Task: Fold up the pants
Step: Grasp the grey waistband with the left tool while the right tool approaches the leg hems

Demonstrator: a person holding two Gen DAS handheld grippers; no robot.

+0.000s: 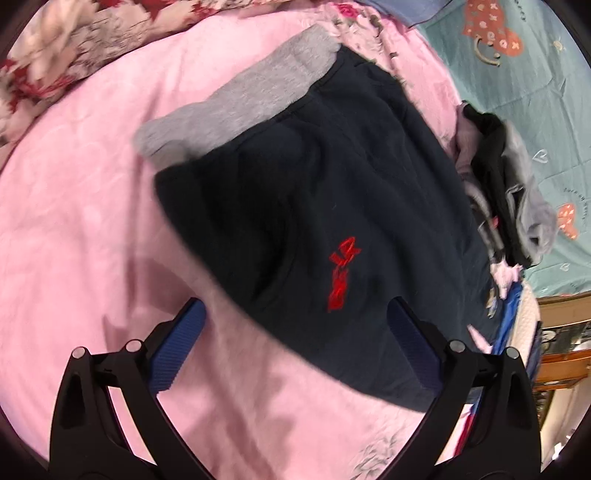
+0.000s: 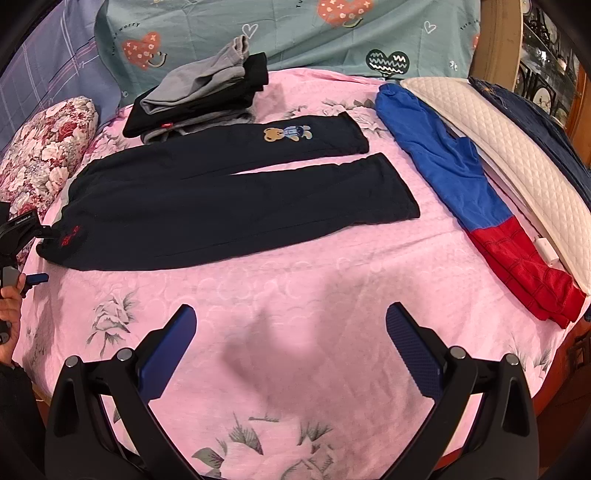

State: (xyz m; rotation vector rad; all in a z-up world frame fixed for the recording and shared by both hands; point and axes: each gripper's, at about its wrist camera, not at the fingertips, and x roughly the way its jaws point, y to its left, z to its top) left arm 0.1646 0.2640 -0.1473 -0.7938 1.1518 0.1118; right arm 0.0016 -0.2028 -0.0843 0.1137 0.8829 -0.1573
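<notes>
Dark navy pants lie spread flat on the pink bed sheet, legs pointing right, with a bear patch on the far leg and a red logo near the waist. In the left wrist view the waist end shows with its grey waistband and red logo. My left gripper is open and empty just above the waist edge; it also shows at the left edge of the right wrist view. My right gripper is open and empty above bare sheet, nearer than the pants.
A stack of folded dark and grey clothes sits behind the pants. Blue-and-red pants lie at the right beside a white quilted pillow. A floral pillow is at the left. A teal heart-print cover is at the back.
</notes>
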